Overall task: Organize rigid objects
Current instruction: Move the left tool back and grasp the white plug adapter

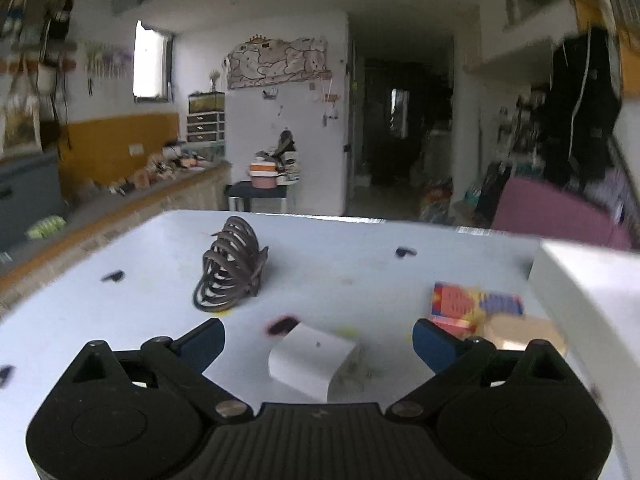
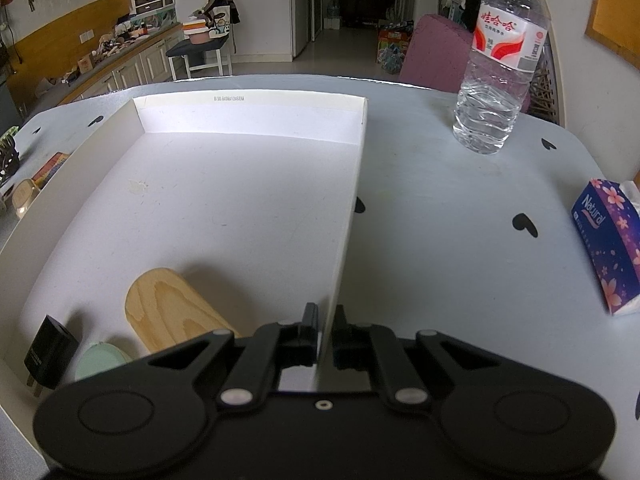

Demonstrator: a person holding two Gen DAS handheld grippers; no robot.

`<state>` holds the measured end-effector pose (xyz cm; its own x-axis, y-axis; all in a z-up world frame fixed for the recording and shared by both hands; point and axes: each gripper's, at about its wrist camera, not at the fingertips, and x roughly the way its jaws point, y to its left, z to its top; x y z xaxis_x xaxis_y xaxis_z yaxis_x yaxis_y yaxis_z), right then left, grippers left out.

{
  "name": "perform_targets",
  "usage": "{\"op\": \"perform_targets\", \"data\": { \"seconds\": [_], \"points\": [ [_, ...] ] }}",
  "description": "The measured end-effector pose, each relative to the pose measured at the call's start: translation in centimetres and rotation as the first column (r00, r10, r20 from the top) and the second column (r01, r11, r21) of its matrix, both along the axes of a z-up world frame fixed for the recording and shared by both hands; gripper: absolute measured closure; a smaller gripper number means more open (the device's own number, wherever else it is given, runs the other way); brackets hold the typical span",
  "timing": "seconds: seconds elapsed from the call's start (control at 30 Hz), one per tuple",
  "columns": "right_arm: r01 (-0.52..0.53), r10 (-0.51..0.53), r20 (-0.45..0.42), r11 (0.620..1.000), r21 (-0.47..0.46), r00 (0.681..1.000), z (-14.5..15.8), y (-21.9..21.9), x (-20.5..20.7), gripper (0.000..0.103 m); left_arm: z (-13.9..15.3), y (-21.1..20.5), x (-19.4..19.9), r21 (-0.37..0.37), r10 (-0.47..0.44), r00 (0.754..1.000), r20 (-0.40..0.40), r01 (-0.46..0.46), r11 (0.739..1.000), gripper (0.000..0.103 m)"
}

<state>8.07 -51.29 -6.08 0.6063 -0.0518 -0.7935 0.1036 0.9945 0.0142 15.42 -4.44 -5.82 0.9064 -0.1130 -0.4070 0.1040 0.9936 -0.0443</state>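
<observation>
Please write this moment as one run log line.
left hand-held gripper: open, around white charger, not gripping | right hand-held gripper: shut on box wall | in box: wood block, black plug

Inside the white box (image 2: 248,216), left of the right gripper (image 2: 324,334), lay three things: one wooden block (image 2: 172,312), one black plug (image 2: 48,350), one green disc (image 2: 100,362). Ahead to its right stood one bottle (image 2: 500,60) and one tissue pack (image 2: 608,240).

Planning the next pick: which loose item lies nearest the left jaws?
The white charger block, right between them; the dark wire rack and colourful box sit farther off.
</observation>
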Motion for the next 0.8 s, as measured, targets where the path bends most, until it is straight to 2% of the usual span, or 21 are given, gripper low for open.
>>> {"op": "perform_targets", "data": {
  "seconds": [0.17,0.27,0.4,0.53,0.67,0.8],
  "points": [
    [-0.001,0.001,0.000,1.000,0.000,1.000,0.0,0.0,0.0,0.096,-0.6,2.2,1.6,-0.187,-0.075,0.995,-0.069,0.061,0.980,0.004],
    [0.000,0.000,0.000,1.000,0.001,1.000,0.0,0.0,0.0,0.095,-1.1,2.4,1.8,-0.259,-0.116,0.989,-0.094,0.088,0.962,0.005],
    [0.000,0.000,0.001,1.000,0.000,1.000,0.0,0.1,0.0,0.095,-0.9,1.1,1.2,-0.212,-0.153,0.985,-0.083,0.133,0.968,0.006],
    [0.000,0.000,0.000,1.000,0.001,1.000,0.0,0.0,-0.1,0.095,-0.8,-0.7,0.1,-0.147,-0.174,0.981,-0.089,0.160,0.976,0.015],
    [-0.001,0.001,0.000,1.000,-0.002,1.000,0.0,0.1,0.0,0.095,-0.9,-2.0,-0.4,-0.083,-0.135,0.986,-0.101,0.127,0.988,0.021],
    [-0.002,0.002,0.001,1.000,-0.004,1.000,0.0,0.1,-0.1,0.095,-1.3,-2.4,0.8,-0.097,-0.055,0.985,-0.164,0.039,0.995,0.021]
  ]
}}
